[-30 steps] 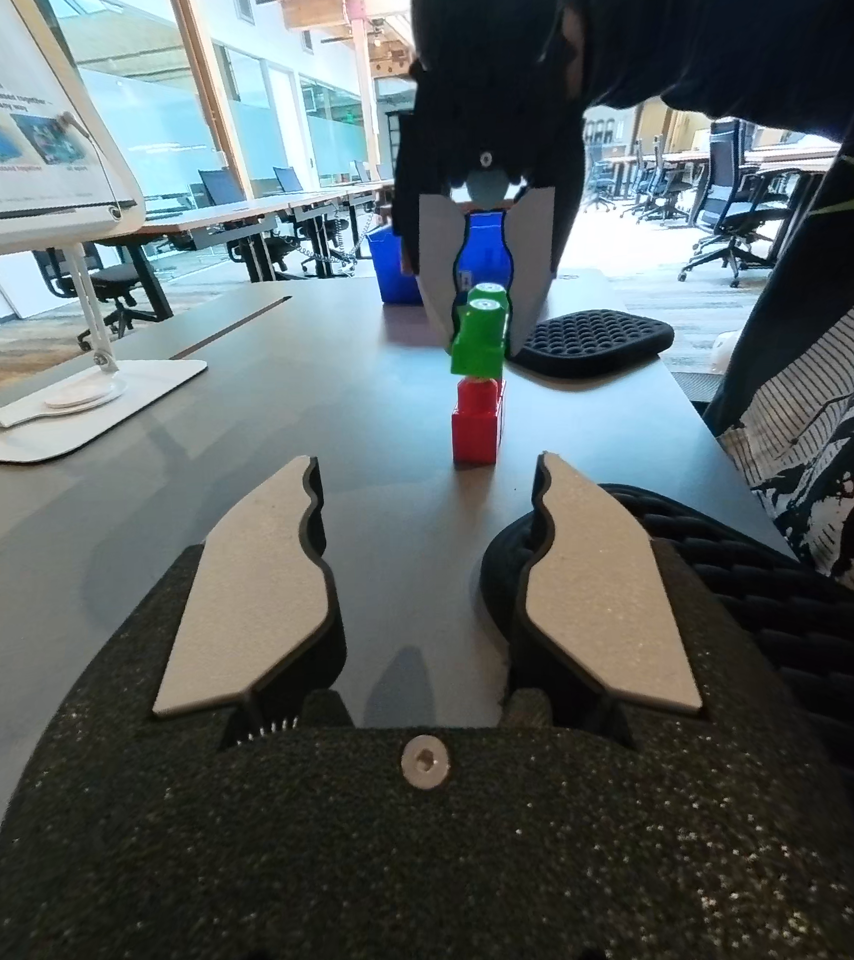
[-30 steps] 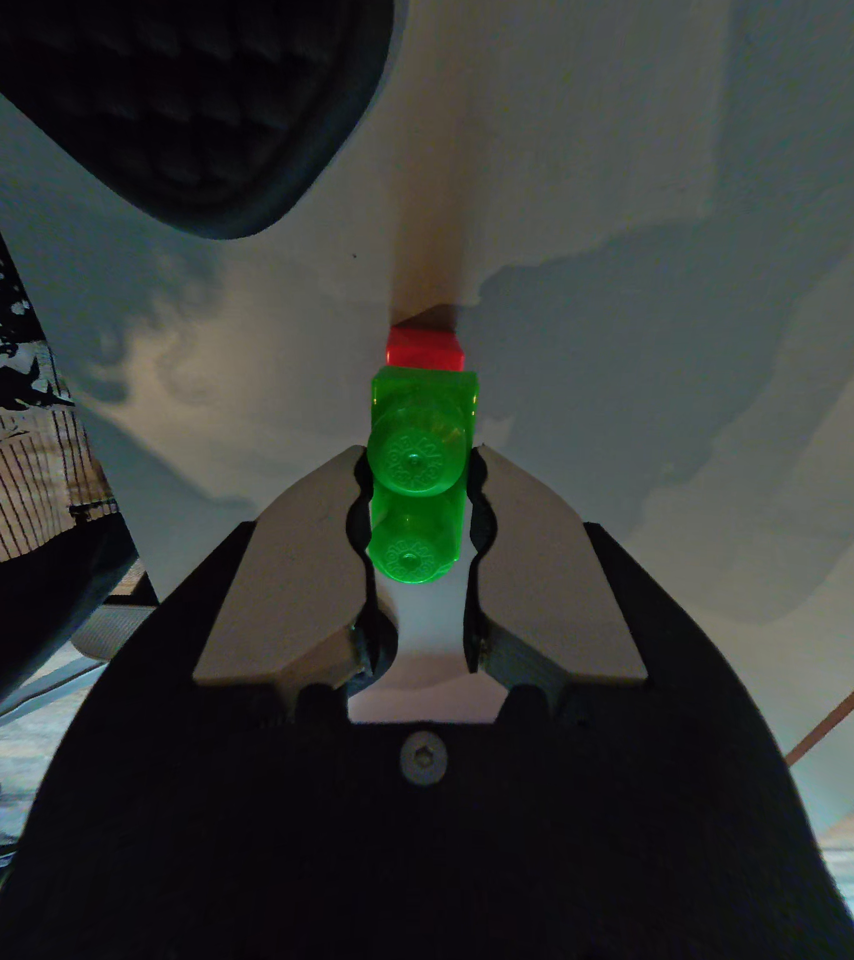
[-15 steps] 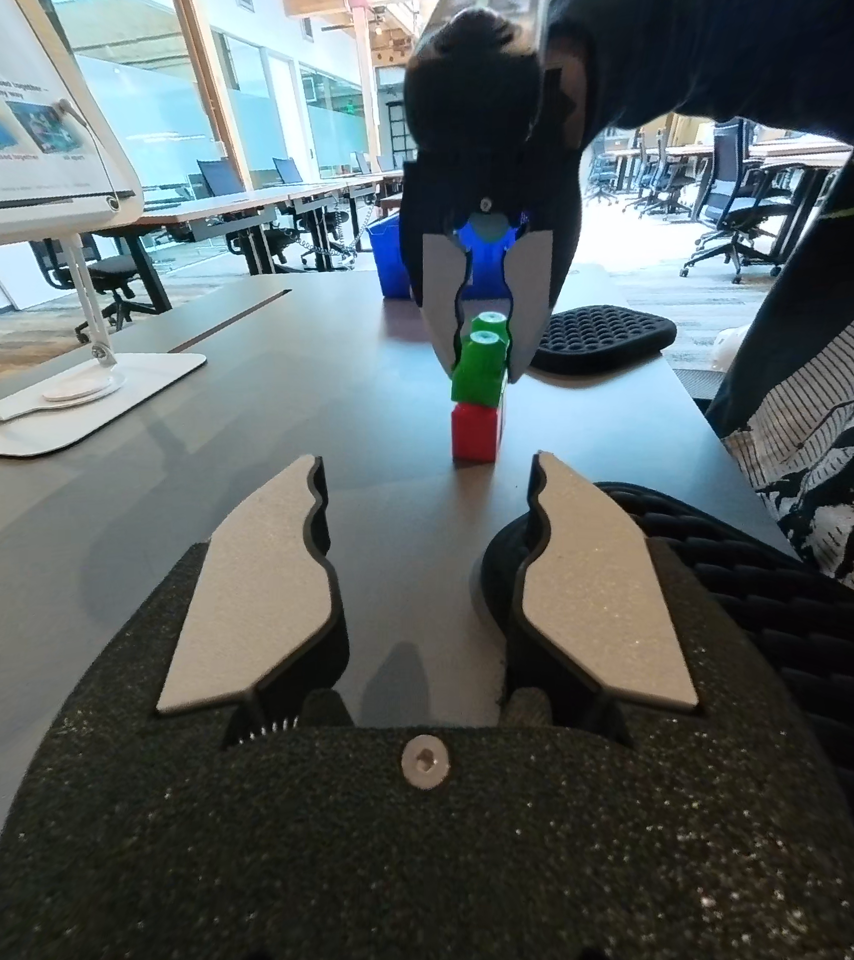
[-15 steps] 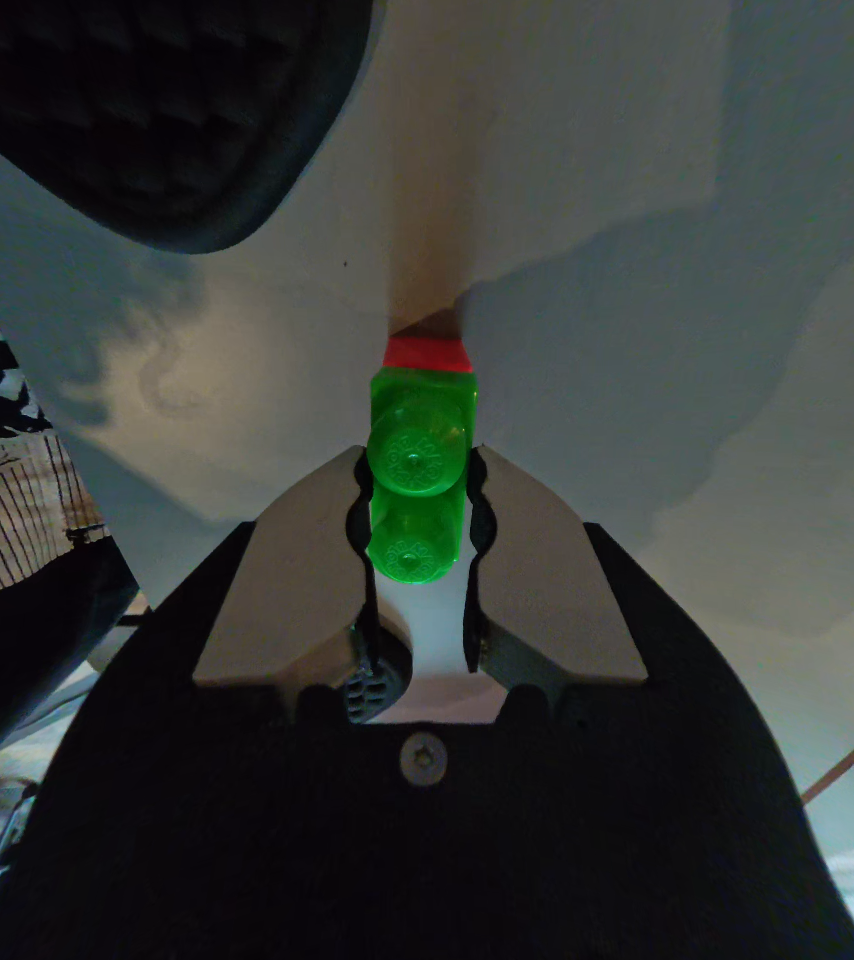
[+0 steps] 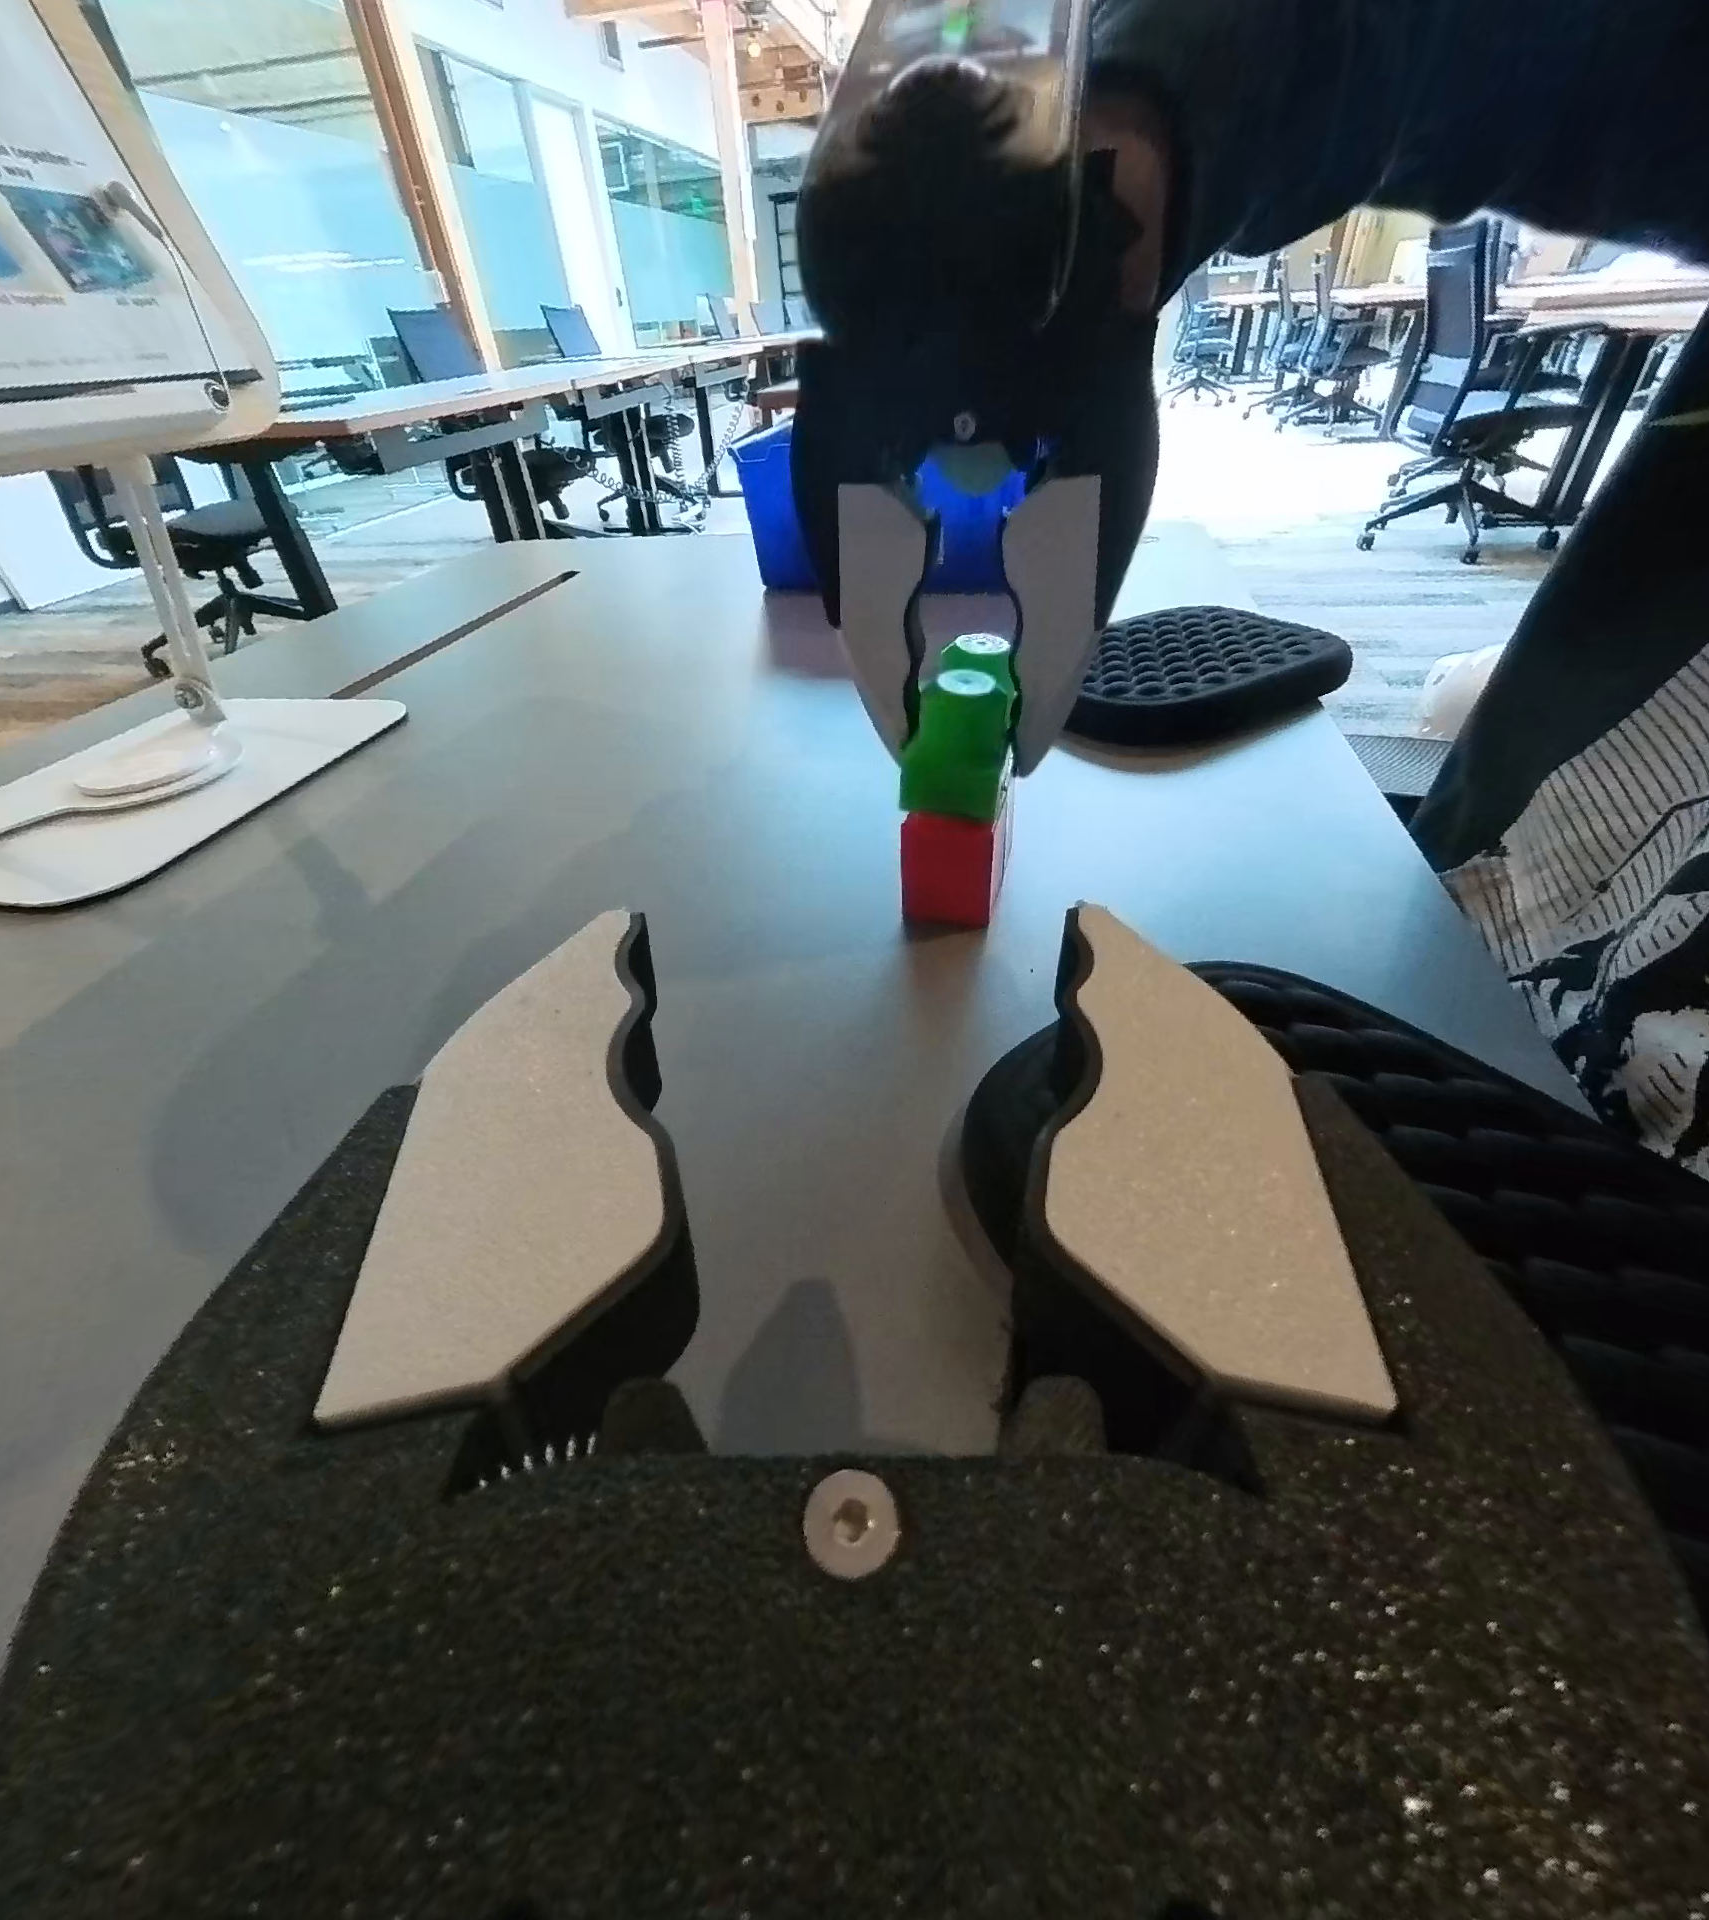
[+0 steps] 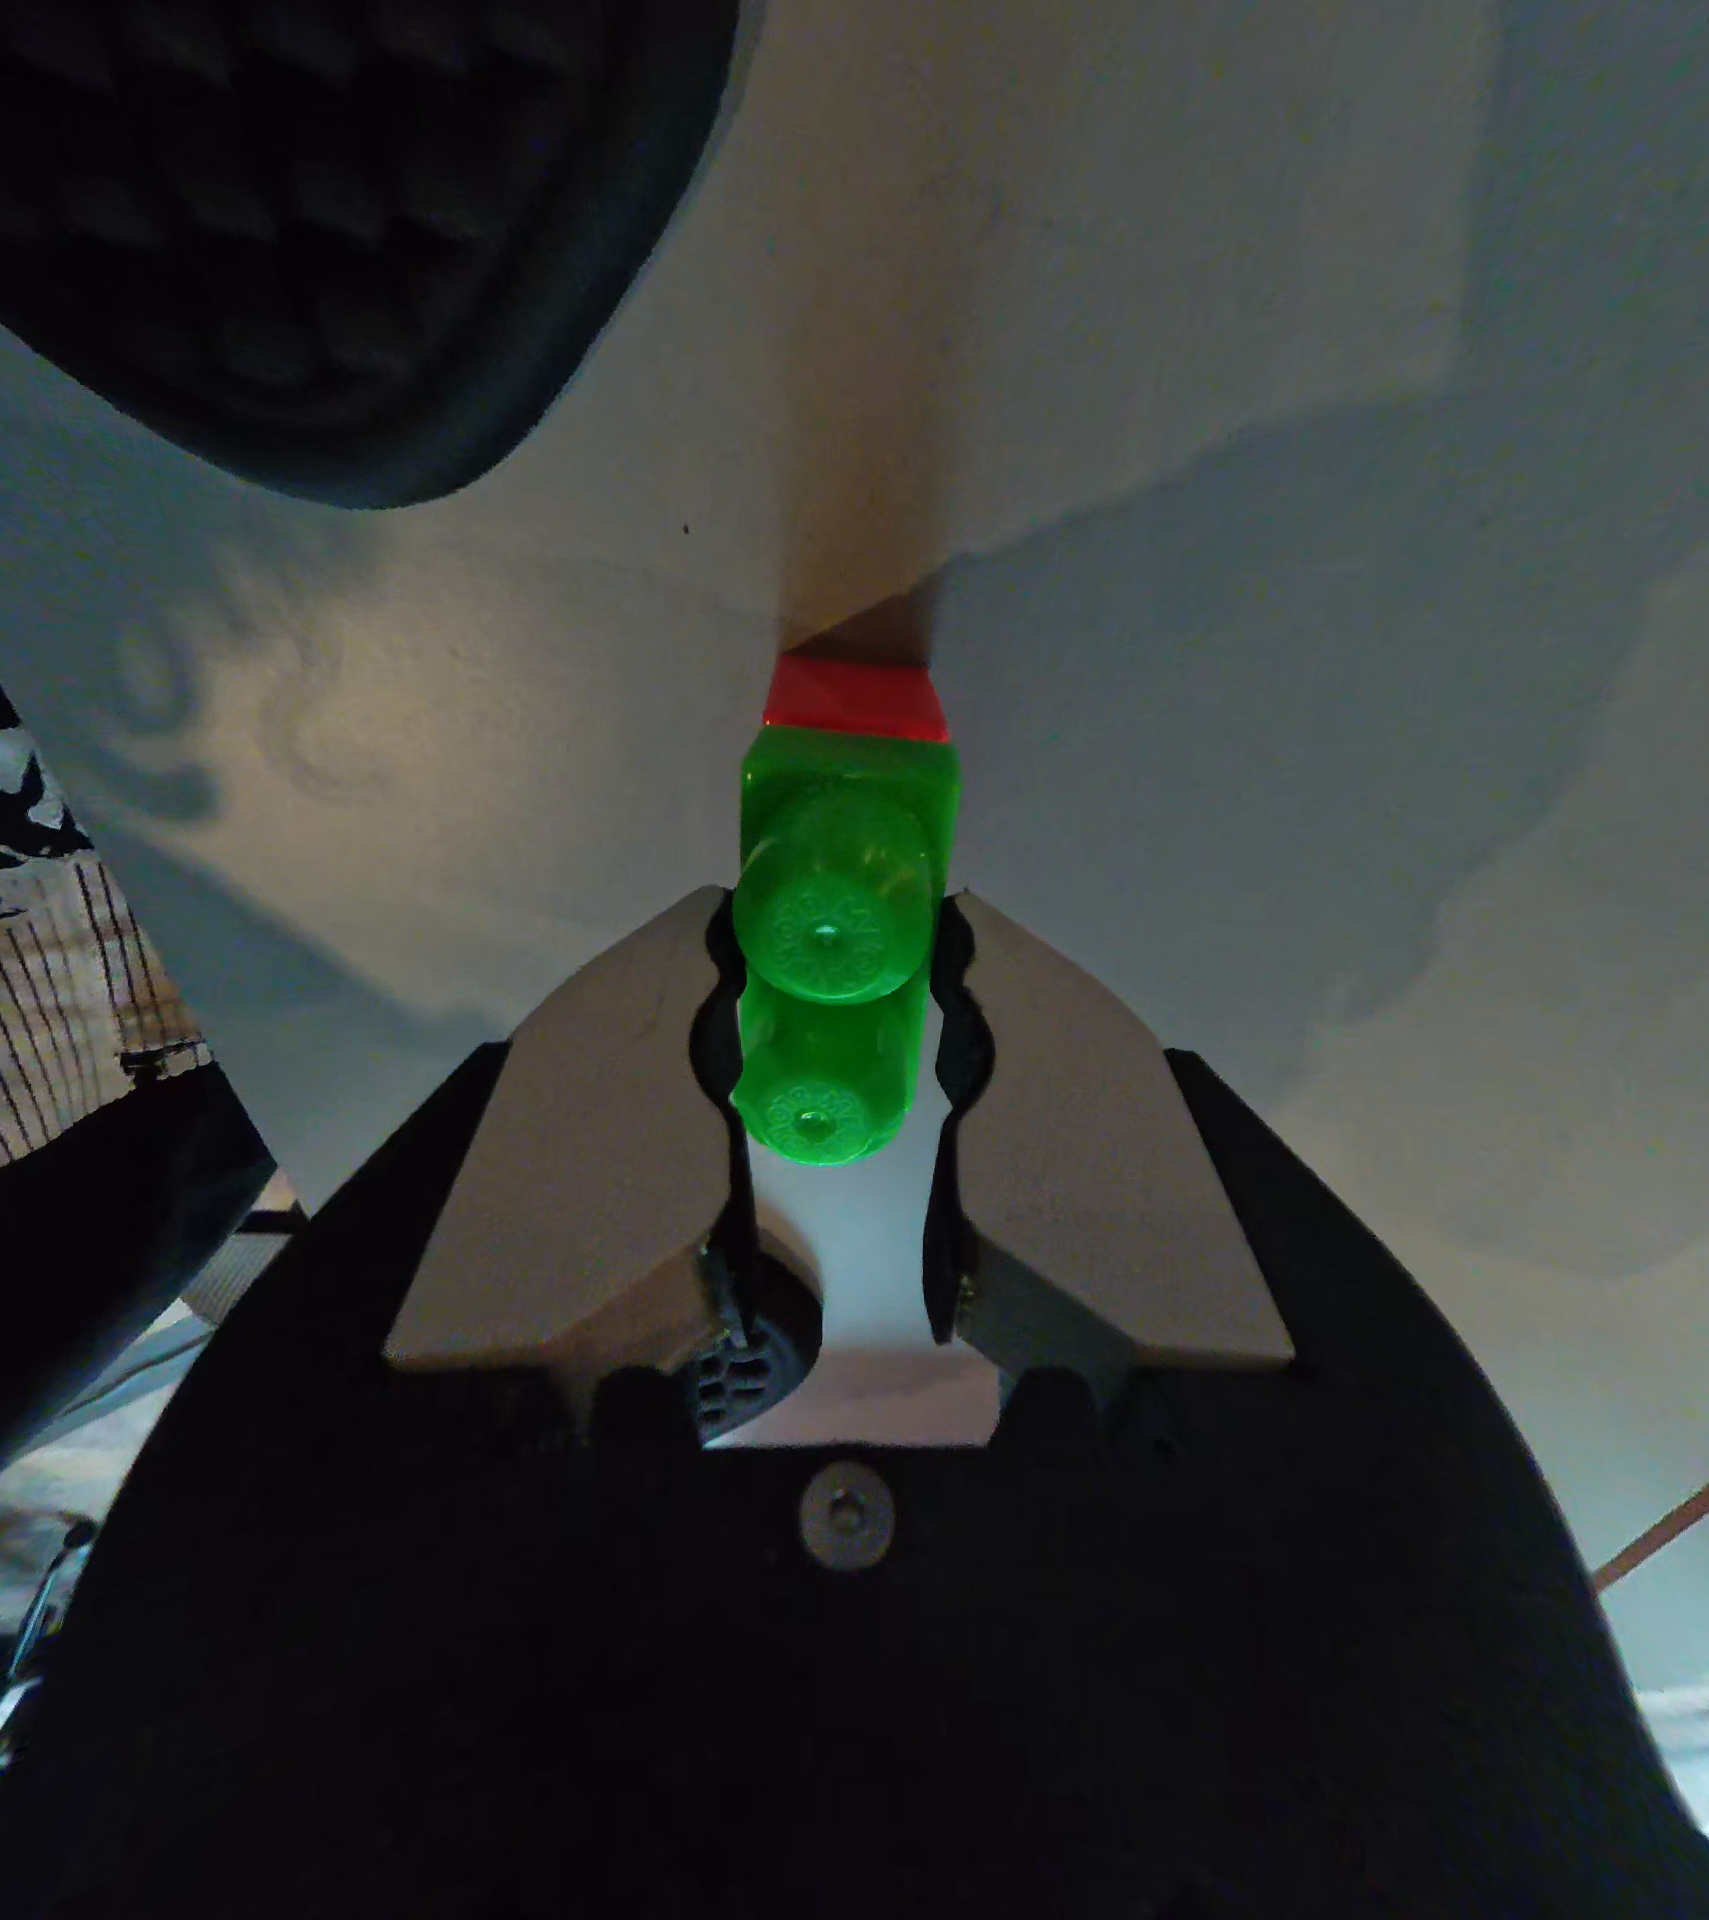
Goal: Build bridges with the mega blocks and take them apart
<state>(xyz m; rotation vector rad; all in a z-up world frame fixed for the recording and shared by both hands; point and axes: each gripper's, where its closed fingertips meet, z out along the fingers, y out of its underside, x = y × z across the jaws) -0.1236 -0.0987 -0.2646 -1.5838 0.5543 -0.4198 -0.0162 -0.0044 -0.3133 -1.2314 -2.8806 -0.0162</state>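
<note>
Left wrist view: right hand-held gripper (image 5: 962, 717) clamps green block (image 5: 956, 743) seated on red block (image 5: 949, 868) on table (image 5: 517, 831); left hand-held gripper (image 5: 855, 961) wide, empty; blue bin (image 5: 777, 520) behind, contents hidden.

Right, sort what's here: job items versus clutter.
Job:
green block on red block
right gripper, shut on the green block
left gripper, open

Lying about:
two black mats
blue bin
white stand
</note>
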